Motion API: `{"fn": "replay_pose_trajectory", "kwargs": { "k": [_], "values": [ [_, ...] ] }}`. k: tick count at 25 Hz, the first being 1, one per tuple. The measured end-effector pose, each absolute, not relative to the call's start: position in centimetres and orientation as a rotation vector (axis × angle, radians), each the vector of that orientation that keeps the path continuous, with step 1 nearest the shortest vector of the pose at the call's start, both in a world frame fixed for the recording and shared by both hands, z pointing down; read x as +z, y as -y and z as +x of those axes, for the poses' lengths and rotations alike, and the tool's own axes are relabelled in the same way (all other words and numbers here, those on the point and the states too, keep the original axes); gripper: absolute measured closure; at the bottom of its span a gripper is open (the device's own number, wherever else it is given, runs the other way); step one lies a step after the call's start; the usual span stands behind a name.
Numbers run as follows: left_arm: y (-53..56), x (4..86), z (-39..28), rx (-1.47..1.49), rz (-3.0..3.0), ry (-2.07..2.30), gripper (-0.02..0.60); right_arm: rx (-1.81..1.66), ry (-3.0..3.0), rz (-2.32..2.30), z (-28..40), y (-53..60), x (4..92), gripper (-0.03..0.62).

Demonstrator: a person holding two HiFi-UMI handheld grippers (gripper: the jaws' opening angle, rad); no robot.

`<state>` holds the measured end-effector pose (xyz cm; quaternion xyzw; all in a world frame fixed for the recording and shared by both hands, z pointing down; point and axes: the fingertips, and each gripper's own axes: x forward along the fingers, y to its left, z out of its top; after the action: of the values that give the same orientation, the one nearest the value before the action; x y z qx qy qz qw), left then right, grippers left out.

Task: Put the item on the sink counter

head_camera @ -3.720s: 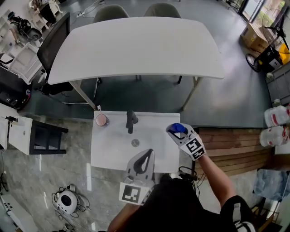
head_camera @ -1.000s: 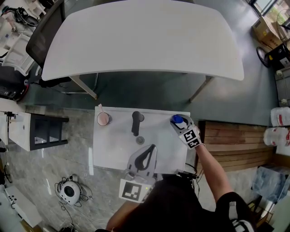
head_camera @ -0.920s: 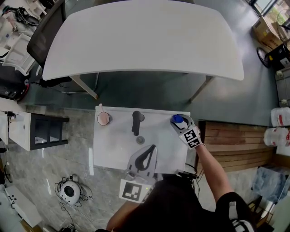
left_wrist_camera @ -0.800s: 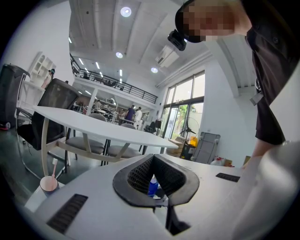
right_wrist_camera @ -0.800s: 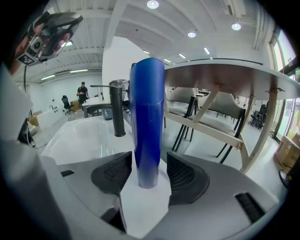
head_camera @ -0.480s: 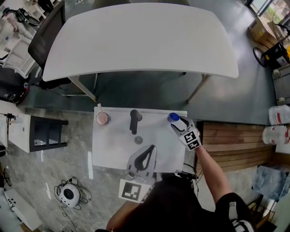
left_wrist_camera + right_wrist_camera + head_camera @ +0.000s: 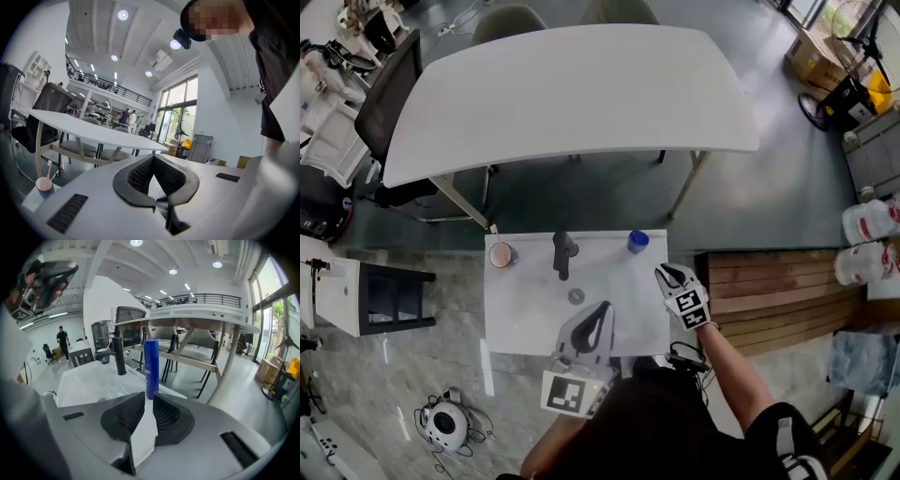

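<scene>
The left gripper (image 7: 600, 311) hangs over the near edge of the white sink counter (image 7: 525, 319). Its jaws are pressed together at the tips and hold nothing. To its right, the right gripper (image 7: 667, 274) sits off the counter's right side. Its jaws are closing to a narrow slit and nothing is between them. The blue bottle (image 7: 638, 242) stands upright, well ahead of the jaws and clear of them, on the far right corner of the counter. The placing looks done.

The main risk is a knock. The bottle is tall and slim and stands close to the counter's back and right edges. A forward swing of the right gripper could tip it onto the floor or into the basin. The left gripper is too far away to threaten it.

Counted from near to far:
- two grippers
- one drain (image 7: 576, 296)
- one black faucet (image 7: 563, 254)
- one pink cup (image 7: 501, 255), which holds a toothbrush
- one blue bottle
- one large white table (image 7: 572, 94)
- two grey chairs (image 7: 511, 19) behind the table
</scene>
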<state>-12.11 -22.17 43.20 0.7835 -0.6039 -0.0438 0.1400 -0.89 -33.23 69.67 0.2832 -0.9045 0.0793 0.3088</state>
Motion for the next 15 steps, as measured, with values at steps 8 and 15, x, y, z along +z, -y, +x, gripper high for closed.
{"fn": "replay_pose_trajectory", "kwargs": {
  "k": [8, 15],
  "values": [
    [20.5, 42.2, -10.0, -0.142, 2.304, 1.738, 0.566, 0.540, 2.365, 1.072, 3.7, 31.6, 63.9, 0.577],
    [20.0, 41.4, -8.4, -0.135, 2.353, 1.748, 0.566, 0.536, 2.461, 1.158, 4.6, 29.7, 56.4, 0.583]
  ]
}}
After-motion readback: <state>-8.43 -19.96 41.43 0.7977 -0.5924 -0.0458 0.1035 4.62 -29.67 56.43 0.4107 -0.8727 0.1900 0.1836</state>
